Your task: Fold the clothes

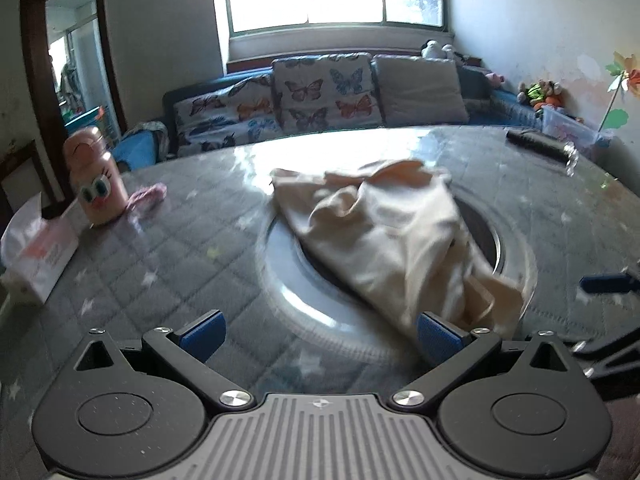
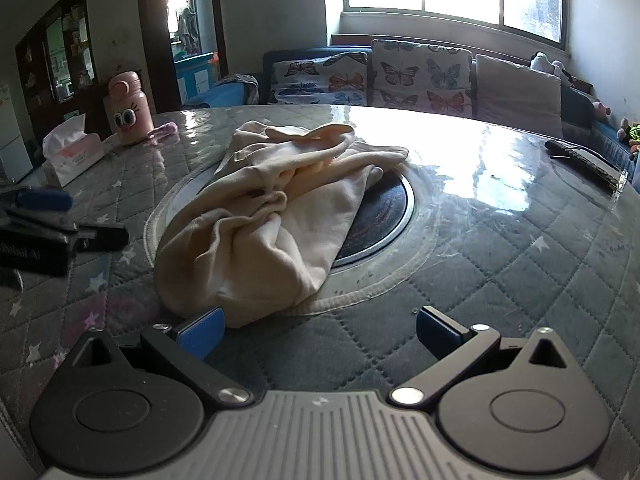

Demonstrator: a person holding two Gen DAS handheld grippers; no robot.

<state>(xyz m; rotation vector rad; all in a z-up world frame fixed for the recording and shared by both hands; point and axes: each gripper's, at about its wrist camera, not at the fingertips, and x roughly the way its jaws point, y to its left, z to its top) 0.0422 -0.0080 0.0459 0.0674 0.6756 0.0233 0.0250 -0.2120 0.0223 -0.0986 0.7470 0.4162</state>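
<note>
A cream garment lies crumpled in a heap over the round inset plate at the middle of the quilted grey table. My left gripper is open, low over the table; its right blue pad sits just short of the garment's near corner. My right gripper is open too, and its left blue pad touches or nearly touches the heap's near edge. The right gripper's blue tip shows at the far right of the left wrist view, and the left gripper shows at the left of the right wrist view.
A pink cartoon bottle, a pink cloth and a tissue box stand at the table's left. A dark flat device lies at the far right. A butterfly-print sofa runs behind the table.
</note>
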